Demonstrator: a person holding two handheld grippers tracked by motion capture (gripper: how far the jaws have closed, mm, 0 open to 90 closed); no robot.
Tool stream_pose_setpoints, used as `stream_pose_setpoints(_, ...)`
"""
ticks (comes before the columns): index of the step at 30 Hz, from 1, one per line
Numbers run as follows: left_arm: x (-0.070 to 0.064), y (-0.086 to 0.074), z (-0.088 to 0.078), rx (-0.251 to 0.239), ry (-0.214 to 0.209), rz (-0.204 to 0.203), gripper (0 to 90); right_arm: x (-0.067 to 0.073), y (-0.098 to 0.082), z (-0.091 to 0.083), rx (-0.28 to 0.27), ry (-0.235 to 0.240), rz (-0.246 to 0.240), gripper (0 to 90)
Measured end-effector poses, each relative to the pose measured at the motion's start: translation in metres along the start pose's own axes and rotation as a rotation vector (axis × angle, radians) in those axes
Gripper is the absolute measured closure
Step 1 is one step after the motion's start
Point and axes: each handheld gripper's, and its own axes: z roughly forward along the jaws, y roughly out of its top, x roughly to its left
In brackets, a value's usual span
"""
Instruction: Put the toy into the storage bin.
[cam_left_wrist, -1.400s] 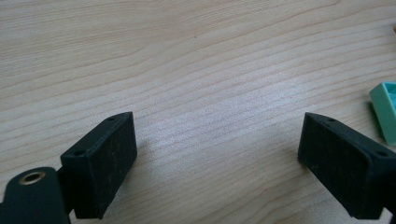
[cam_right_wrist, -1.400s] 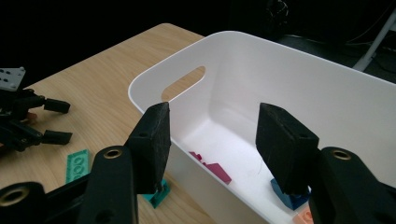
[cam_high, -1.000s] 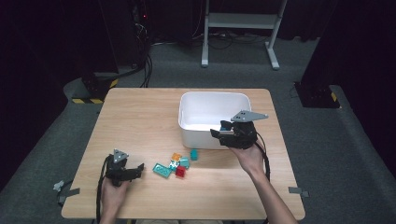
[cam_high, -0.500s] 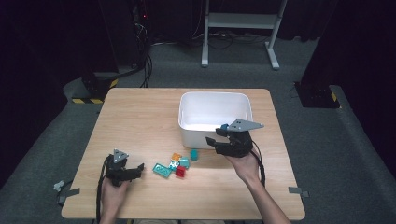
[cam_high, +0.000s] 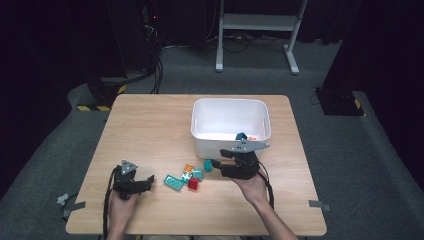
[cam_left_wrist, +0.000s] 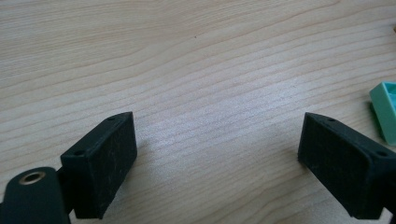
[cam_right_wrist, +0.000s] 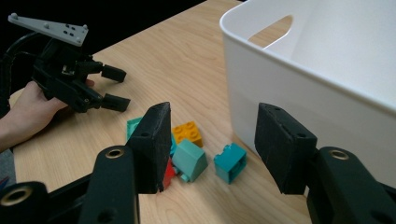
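Your left gripper (cam_high: 145, 182) rests low over the wooden table (cam_high: 150, 125), jaws wide apart and empty, parked out of the way. Your right gripper (cam_high: 216, 167) points at the loose bricks, its jaws having just narrowed a little yet apart with nothing between them, lined up on the teal brick (cam_right_wrist: 230, 161) that sits nearest the white bin (cam_high: 200, 142). That bin stands just beyond, likely so each brick has a short trip; a few pieces (cam_high: 244, 136) lie inside.
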Motion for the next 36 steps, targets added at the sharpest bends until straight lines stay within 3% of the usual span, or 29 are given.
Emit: stream_pose_setpoints(36, 0.0, 0.0, 0.0, 0.0, 0.0, 0.0, 11.5, 0.031, -0.049, 0.078, 0.169, 0.082, -0.034, 45.9)
